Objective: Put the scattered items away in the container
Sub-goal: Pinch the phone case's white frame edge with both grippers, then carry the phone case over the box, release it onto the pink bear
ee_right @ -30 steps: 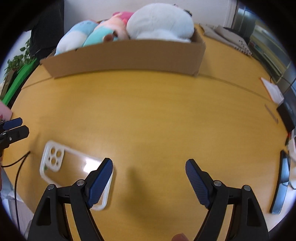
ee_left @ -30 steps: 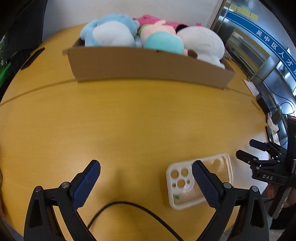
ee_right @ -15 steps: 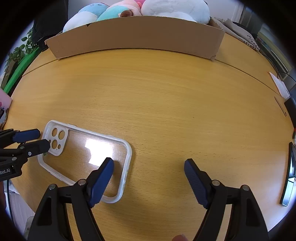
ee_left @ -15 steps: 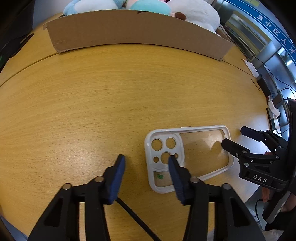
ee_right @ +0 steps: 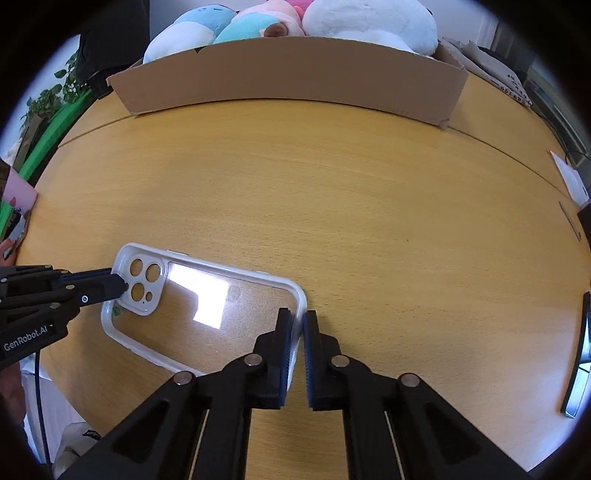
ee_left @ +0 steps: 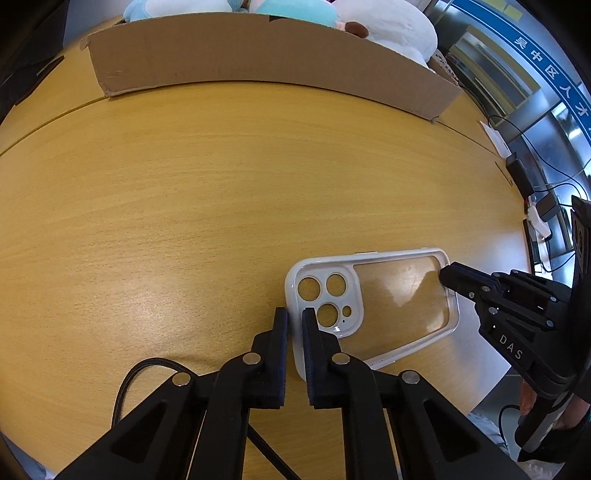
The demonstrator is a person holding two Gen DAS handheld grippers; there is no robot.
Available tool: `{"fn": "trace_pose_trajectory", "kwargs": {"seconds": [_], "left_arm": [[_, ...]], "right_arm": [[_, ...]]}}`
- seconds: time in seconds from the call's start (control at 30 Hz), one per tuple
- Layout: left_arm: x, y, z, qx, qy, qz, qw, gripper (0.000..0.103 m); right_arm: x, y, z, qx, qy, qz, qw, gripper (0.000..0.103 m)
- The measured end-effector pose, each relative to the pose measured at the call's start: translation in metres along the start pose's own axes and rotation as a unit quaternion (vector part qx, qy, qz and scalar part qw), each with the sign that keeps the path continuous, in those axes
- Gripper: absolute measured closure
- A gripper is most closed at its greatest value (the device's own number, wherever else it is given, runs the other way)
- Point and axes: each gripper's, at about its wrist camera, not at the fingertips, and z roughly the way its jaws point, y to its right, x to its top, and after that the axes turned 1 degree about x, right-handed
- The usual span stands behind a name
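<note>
Two grippers are clamped on opposite short ends of the clear, white-rimmed phone case: left gripper at the camera-cutout end, right gripper opposite. The case's long axis is spanned between them, and the brown cardboard box lies well beyond.

Worktop: light wood grain, rounded edge, seam line crossing far part.
Cardboard box: on far part of worktop, just beyond seam, plush toys piled inside above rim.
Phone case: clear back, white rim, camera cutouts; flat on near part of worktop, well apart from box.
Black cable: looped on near edge.
White paper: far right edge.
Dark device: right edge, identity unclear.
</note>
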Motion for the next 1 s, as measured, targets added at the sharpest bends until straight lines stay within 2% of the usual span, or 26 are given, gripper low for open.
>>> {"fn": "trace_pose_trajectory", "kwargs": {"seconds": [0.13, 0.43, 0.6, 1.0], "left_arm": [[0.005, 0.0, -0.006, 0.0, 0.008, 0.002, 1.0, 0.096], [0.031, 0.006, -0.03, -0.012, 0.051, 0.013, 0.9986, 0.096], [0.06, 0.008, -0.047, -0.009, 0.084, 0.025, 0.9962, 0.096], [0.152, -0.004, -0.074, 0.011, 0.146, 0.032, 0.9887, 0.096]], "right_arm": [[0.001, 0.002, -0.003, 0.014, 0.001, 0.008, 1.0, 0.097], [0.023, 0.011, -0.034, 0.008, 0.048, 0.01, 0.999, 0.098], [0.05, 0.016, -0.043, -0.002, 0.065, 0.007, 0.998, 0.098], [0.151, 0.01, -0.052, -0.019, 0.119, -0.009, 0.993, 0.098]]}}
